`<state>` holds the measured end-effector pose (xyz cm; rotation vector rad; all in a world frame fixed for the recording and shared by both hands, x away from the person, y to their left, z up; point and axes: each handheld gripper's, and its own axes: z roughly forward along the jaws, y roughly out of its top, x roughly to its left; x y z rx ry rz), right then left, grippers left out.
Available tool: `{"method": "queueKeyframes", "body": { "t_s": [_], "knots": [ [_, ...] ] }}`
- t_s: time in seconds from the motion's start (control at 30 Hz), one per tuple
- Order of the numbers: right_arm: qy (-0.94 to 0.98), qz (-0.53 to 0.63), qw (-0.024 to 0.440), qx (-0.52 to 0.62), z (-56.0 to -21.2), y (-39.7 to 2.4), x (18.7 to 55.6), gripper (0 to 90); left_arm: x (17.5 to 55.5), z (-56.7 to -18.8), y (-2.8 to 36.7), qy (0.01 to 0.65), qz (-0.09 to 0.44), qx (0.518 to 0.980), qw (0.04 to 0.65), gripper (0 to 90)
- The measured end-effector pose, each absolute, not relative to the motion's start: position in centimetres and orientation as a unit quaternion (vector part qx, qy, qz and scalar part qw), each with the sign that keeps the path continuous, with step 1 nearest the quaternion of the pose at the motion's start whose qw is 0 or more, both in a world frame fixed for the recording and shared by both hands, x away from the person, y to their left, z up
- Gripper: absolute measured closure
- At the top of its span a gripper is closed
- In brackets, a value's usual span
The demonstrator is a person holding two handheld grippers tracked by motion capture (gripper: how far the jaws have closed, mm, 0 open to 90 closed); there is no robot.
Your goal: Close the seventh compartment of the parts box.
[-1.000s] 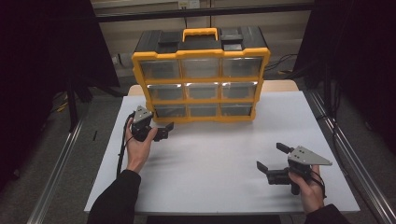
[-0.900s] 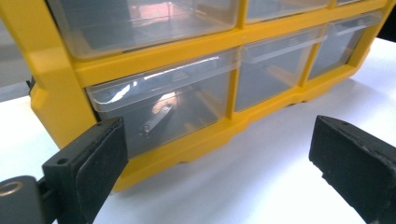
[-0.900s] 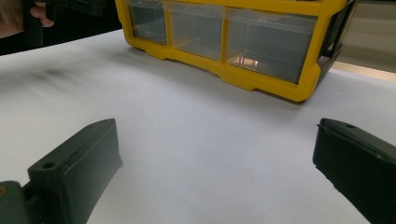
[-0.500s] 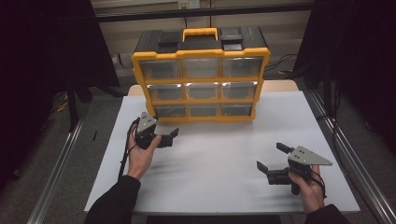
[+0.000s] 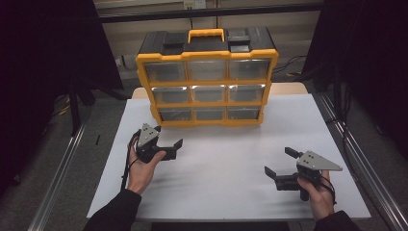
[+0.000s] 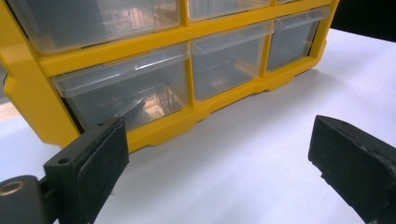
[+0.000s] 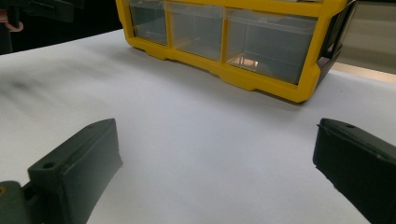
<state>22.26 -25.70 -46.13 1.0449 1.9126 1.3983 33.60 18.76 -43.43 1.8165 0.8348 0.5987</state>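
Backed off the organizer [image 5: 207, 79], left gripper [image 5: 169, 147] hangs wide over bare table [image 5: 226, 168].

Recording lab or test bay, not a home. White surface [image 5: 226, 183] with bare sheet top, flanked along left and right edges by aluminium frame rails [image 5: 57, 192]. Black curtains [image 5: 43, 57] closing off both sides. Cables [image 5: 288, 65] trailing over grey floor beyond the far right corner. Yellow-and-black parts organiser [image 5: 207, 77] with clear drawers at the far edge, workshop-type storage. Beige panelled wall [image 5: 269, 19] behind, crossed by a dark bar.
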Motion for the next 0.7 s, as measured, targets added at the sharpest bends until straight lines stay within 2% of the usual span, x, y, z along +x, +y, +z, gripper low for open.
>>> {"method": "queueKeyframes", "body": {
  "t_s": [0.23, 0.7],
  "knots": [
    [0.710, 0.519, 0.273, 0.389, -46.1, -25.7, 22.3, 0.4, 32.2, -43.4, 19.6, 0.335, 0.248, 0.741, 0.527, 4.2],
    [0.710, 0.520, 0.272, 0.389, -46.1, -25.7, 22.2, 0.3, 29.7, -43.5, 21.3, 0.354, 0.235, 0.730, 0.535, 4.2]
  ]
}}
